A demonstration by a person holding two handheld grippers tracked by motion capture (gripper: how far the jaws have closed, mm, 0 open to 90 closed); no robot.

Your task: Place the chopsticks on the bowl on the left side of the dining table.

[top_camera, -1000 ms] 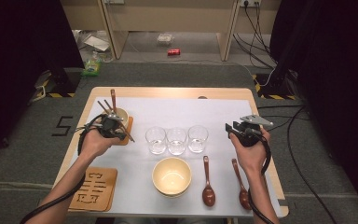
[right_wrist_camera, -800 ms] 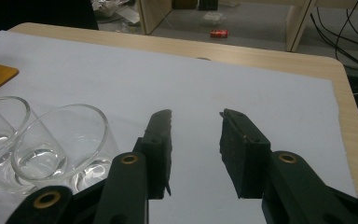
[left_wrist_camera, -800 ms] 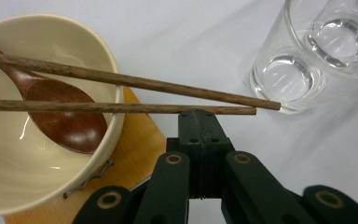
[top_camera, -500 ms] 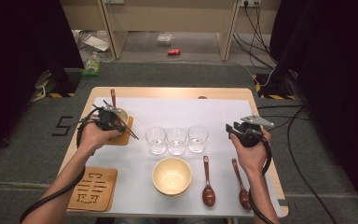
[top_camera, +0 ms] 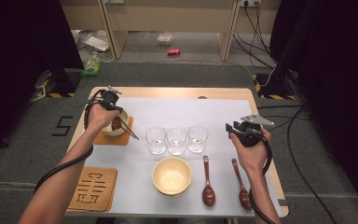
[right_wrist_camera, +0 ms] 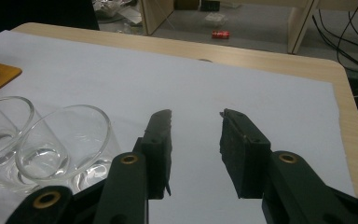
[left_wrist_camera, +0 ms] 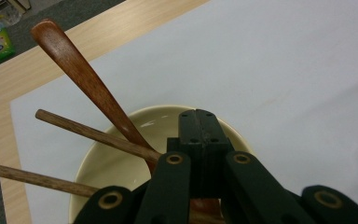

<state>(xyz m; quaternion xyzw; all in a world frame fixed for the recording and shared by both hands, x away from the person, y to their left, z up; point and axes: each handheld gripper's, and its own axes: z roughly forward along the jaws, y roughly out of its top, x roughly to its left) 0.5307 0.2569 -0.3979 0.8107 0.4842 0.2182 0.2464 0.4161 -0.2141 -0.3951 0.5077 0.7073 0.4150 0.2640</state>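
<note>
Shifted since 1 second ago: left gripper [top_camera: 109,99], carried toward the far-left corner of the counter [top_camera: 223,91], now above the far rim of the small cream bowl [top_camera: 114,127]; right gripper [top_camera: 238,128] unmoved. Left gripper jaws pressed flat together, nothing between them, matte black with brass-ringed pivots, hanging over the bowl's glossy ceramic hollow [left_wrist_camera: 121,163]. Inside that bowl, resting on a square wooden coaster [top_camera: 121,138]: 1 dark, polished wooden spoon [left_wrist_camera: 86,79] with rounded handle end raised, plus 2 slim round wooden chopsticks [left_wrist_camera: 93,135] slanting across the rim. Right gripper held at mid-width, empty, ribbed black pads [right_wrist_camera: 161,144] apart above the smooth white sheet [right_wrist_camera: 242,88] on the pale wood-grain counter. At centre, 3 clear cylindrical glasses [top_camera: 176,140] in a row, touching or nearly so. Nearer the person: 1 larger cream bowl [top_camera: 171,176], 2 dark wooden spoons [top_camera: 208,179] lying side by side, 1 carved wooden coaster [top_camera: 93,188].
</note>
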